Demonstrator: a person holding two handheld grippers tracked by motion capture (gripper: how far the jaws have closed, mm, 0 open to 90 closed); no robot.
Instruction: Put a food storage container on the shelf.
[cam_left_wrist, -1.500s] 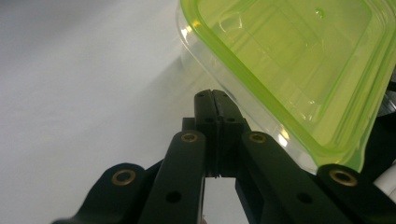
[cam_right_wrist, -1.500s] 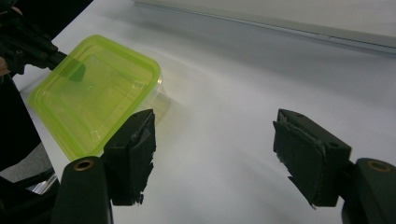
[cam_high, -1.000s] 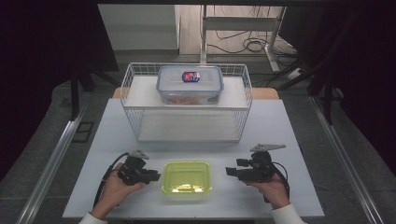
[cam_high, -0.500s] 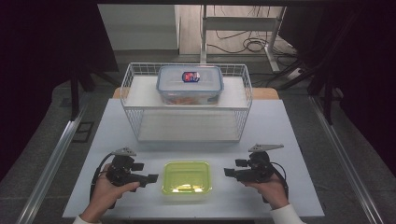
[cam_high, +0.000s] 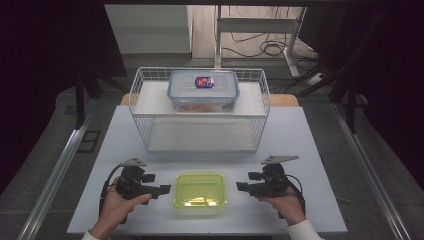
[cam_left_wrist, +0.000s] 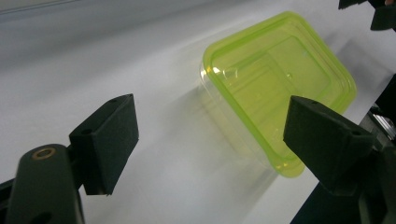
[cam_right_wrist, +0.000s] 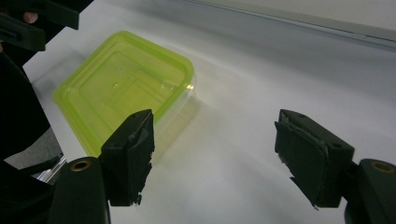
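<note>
The yellow-green clear plastic box (cam_high: 200, 188) is set on the white table (cam_high: 310, 130) between both wide-open grippers (cam_high: 164, 189) (cam_high: 242, 186), the left just opened. It could be pushed away by one-sided contact.

A pale grey counter (cam_high: 310, 135) carries a white wire basket (cam_high: 145, 107) toward its far edge, with a clear lidded box (cam_high: 203, 91) on the basket's upper shelf, and a yellow-green lidded tub (cam_high: 200, 195) sitting flat near the front edge, well apart from the basket.
</note>
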